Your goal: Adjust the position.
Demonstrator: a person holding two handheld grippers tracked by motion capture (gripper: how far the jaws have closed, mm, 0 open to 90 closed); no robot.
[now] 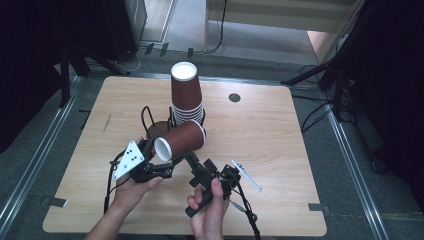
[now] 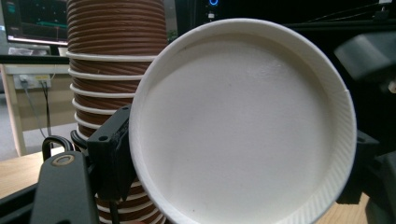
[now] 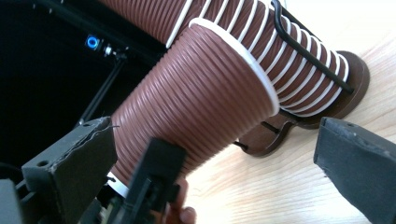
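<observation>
1. Brown ribbed paper cup (image 1: 179,140) lies sideways above the wooden desk (image 1: 280,135), beside our cup stack (image 1: 187,95).
2. Our left tongs (image 1: 161,161) are clenched on its white rim.
3. Our right tongs (image 1: 192,159) stand released beside it.

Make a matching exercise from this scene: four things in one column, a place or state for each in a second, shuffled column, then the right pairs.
Things
1. single brown cup
2. stack of brown cups
3. white pen
4. right gripper

Places or states
A. lies flat on the table, right of the person's hands
B. stands upside down in the wire holder
C. open, fingers apart near the cup
D. on its side, clamped at the rim by the left gripper

Pairs: 1-D, 2-B, 3-A, 4-C
</observation>
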